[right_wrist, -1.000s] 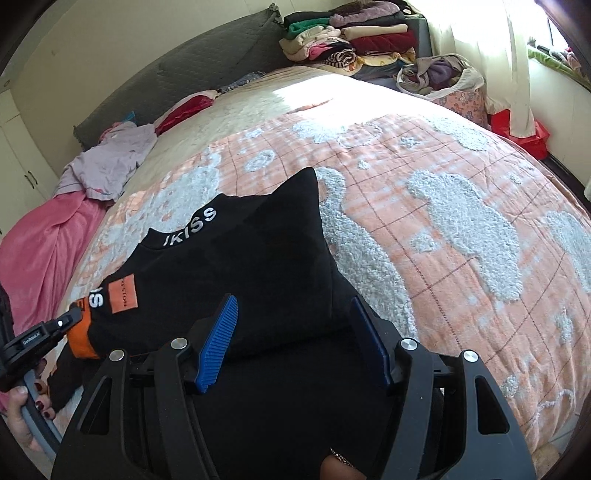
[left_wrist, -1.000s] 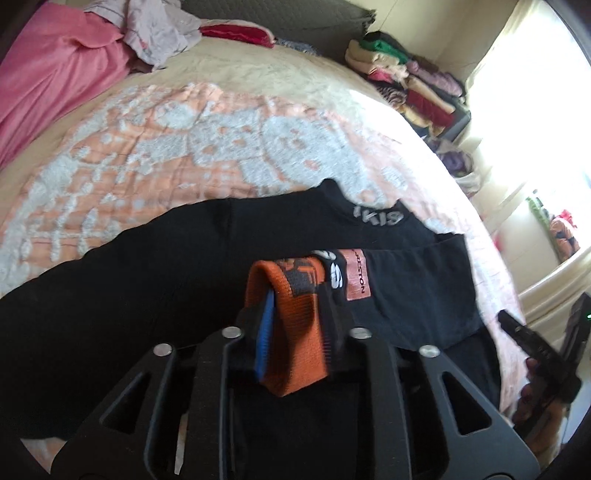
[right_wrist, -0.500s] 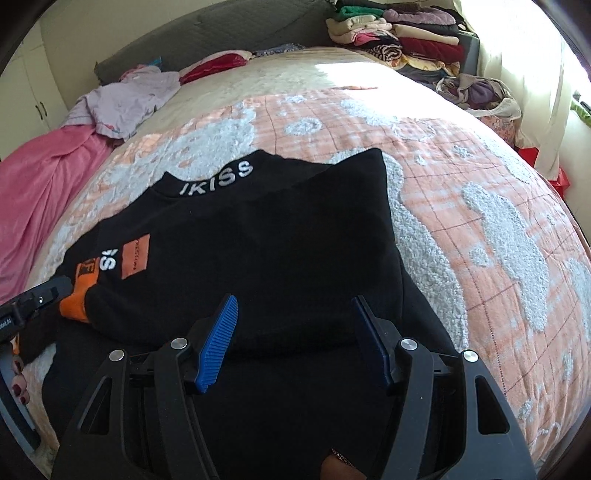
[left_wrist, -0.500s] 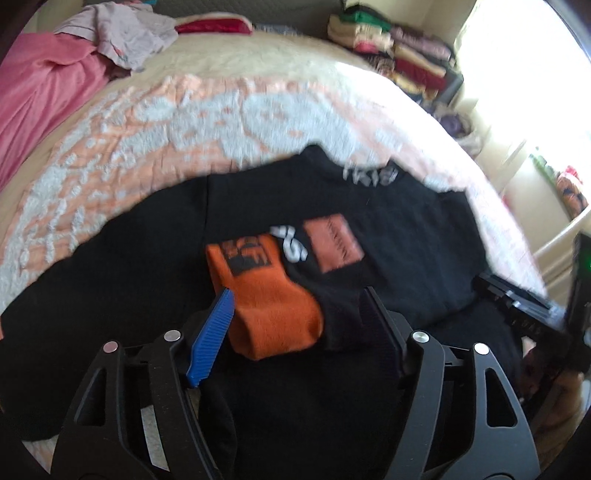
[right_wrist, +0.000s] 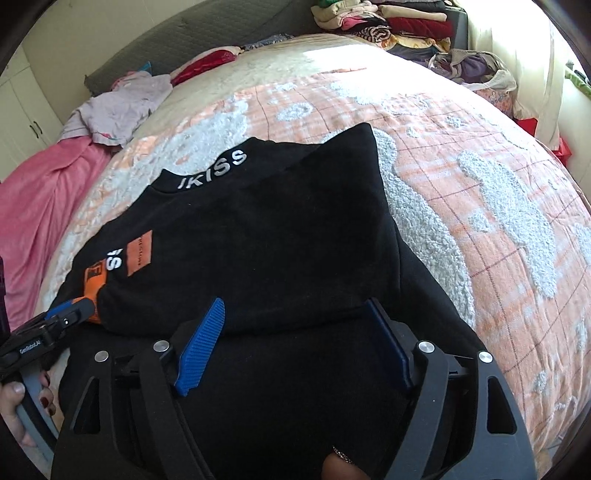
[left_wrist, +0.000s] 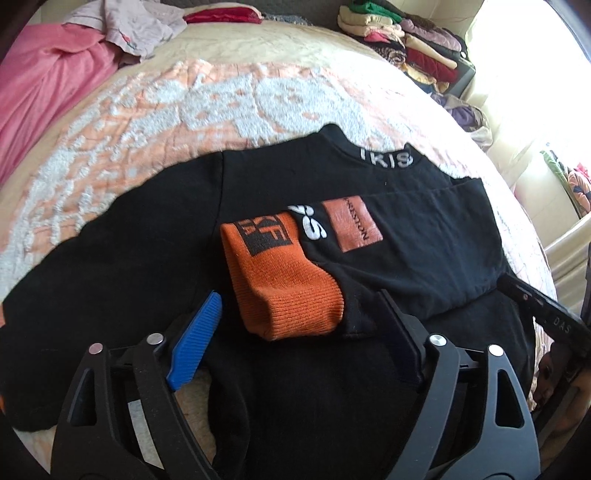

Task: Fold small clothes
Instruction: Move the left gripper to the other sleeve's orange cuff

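A black sweater [left_wrist: 147, 236] with white "IKISS" on the collar lies on the bed; it also shows in the right wrist view [right_wrist: 280, 236]. One sleeve is folded across its body, and its orange cuff [left_wrist: 284, 284] lies flat on the black cloth. My left gripper [left_wrist: 295, 317] is open, its jaws either side of the cuff's near end, holding nothing. My right gripper [right_wrist: 295, 317] is open and empty just above the folded edge of the sweater. The left gripper's tip [right_wrist: 62, 314] shows at the far left of the right wrist view, by the cuff [right_wrist: 92, 280].
The bed has an orange and white quilt [right_wrist: 480, 192]. A pink blanket [left_wrist: 48, 88] and a crumpled lilac garment [left_wrist: 136, 22] lie at the far left. A stack of folded clothes [left_wrist: 406, 44] stands at the back right.
My left gripper has opened and let go of the orange cuff, which now lies flat on the sweater. The right gripper has stayed open and shifted slightly over the folded edge.
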Available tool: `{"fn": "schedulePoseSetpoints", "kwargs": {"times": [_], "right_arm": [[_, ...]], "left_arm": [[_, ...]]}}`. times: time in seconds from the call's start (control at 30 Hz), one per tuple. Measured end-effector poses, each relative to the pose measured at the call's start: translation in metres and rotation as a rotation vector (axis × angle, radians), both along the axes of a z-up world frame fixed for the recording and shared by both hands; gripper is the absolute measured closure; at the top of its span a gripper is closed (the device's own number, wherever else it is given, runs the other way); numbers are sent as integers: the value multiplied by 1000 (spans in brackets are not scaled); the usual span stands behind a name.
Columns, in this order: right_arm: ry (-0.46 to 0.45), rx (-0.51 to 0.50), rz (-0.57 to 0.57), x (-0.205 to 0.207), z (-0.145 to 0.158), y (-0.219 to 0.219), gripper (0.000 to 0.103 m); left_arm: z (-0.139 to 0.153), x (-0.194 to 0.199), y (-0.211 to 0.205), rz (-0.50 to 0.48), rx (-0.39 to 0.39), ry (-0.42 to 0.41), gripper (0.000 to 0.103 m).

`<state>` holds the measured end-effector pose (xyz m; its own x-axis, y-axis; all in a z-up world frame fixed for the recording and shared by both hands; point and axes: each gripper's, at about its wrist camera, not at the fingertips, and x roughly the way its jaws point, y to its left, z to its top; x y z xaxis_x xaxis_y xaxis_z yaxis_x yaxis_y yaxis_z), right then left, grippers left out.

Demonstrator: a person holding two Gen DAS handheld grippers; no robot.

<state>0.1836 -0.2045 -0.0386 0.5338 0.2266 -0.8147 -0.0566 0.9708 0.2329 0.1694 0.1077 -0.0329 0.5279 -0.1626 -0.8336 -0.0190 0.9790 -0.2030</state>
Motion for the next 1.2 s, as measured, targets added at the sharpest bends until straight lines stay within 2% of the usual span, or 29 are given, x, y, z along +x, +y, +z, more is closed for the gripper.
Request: {"fn": "schedulePoseSetpoints", "kwargs": {"times": [0.23,0.3,0.33,0.73,1.2], "right_arm": [[-24,18,4,-14,11,6,15],[-30,19,2,-18,16,8,7],[-37,20,3,-21,19,9,6],[-110,27,32,-38,51,29,5],[-191,33,190,-51,89,89,5]], "left_arm": [[22,-14,6,17,16,-68,15],[28,-20,10,29,16,-87,11],[31,-24,13,38,17,-98,10],[54,-58,51,143,50,-173,10],[67,-108,107,308,1,-195,10]]}}
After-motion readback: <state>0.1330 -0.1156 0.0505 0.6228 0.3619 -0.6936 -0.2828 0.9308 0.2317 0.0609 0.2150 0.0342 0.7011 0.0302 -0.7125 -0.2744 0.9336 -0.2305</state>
